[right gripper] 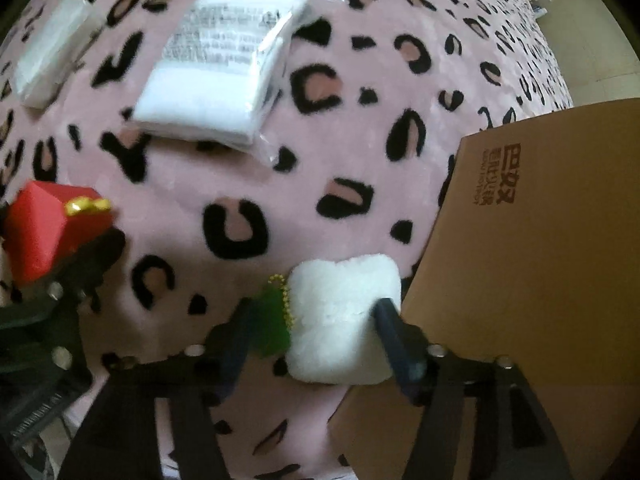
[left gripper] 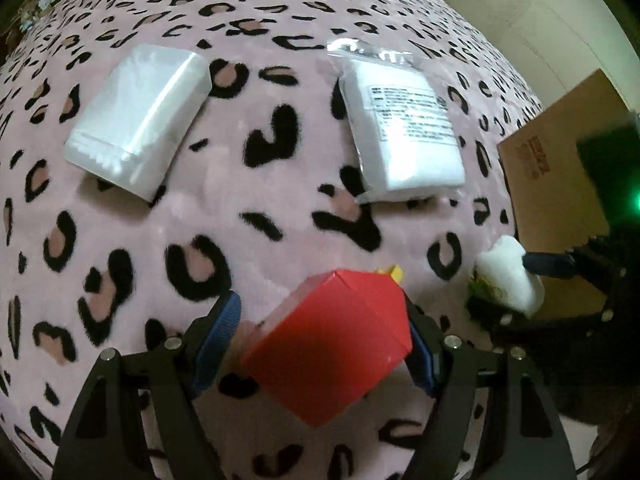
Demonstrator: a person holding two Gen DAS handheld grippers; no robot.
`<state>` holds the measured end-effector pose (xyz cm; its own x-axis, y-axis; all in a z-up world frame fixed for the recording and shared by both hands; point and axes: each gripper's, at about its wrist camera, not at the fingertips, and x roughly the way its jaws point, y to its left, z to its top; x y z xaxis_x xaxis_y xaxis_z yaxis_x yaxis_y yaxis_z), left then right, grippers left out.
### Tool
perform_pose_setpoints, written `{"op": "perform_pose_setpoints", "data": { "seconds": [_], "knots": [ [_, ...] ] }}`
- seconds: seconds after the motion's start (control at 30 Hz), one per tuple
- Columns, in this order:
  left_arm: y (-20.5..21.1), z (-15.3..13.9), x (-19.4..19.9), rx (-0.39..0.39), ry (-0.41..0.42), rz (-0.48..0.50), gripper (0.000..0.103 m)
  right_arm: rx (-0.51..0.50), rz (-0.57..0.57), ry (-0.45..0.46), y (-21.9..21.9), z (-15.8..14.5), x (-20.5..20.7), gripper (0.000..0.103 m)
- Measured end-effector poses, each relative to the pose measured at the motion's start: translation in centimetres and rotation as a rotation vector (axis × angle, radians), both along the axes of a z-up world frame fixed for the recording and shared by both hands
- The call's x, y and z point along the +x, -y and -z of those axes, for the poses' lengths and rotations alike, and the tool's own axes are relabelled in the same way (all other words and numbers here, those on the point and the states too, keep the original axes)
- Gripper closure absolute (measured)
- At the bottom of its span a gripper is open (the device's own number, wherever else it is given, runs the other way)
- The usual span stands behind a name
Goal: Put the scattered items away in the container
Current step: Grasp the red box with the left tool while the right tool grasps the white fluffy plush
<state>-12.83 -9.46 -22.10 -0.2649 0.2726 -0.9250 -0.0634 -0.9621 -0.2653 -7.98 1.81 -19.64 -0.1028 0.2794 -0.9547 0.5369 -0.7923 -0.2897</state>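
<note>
A red gift box (left gripper: 332, 348) with a gold clasp lies tilted on the pink leopard-print blanket (left gripper: 240, 208). My left gripper (left gripper: 318, 300) stands open around it; the right blue pad touches the box and the left pad (left gripper: 218, 340) is clear of it. A white plush charm (right gripper: 344, 320) with a green tag and gold bead chain lies beside the brown cardboard box (right gripper: 540, 240). My right gripper (right gripper: 312, 306) is open over the charm, its right finger against the plush, its left finger apart by the green tag. The red box (right gripper: 48, 228) also shows at the left of the right wrist view.
Two white packets lie farther back on the blanket: a plain one (left gripper: 136, 120) at the left and a labelled one in clear plastic (left gripper: 404, 128) in the middle. The cardboard box (left gripper: 552, 184) stands at the right edge. A pale floor shows beyond the blanket.
</note>
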Motion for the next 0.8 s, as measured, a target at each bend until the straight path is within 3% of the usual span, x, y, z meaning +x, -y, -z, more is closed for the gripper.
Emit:
{"op": "perform_pose_setpoints", "data": {
  "seconds": [0.23,0.47,0.63,0.8],
  "knots": [
    [-0.3,0.7,0.0,-0.031,-0.004,0.018,0.027,0.055,-0.035,-0.053,0.0,1.1,1.1,0.027],
    [-0.1,0.8,0.0,-0.03,-0.011,-0.001,0.028,0.047,-0.064,-0.093,-0.3,0.9,2.0,0.027],
    [0.8,0.4,0.3,-0.019,-0.013,-0.03,0.039,0.023,-0.074,-0.11,-0.9,0.3,2.5,0.028],
    [1.5,-0.3,0.7,-0.003,-0.023,-0.045,0.039,-0.03,-0.049,-0.123,-1.4,-0.9,2.8,0.036]
  ]
}}
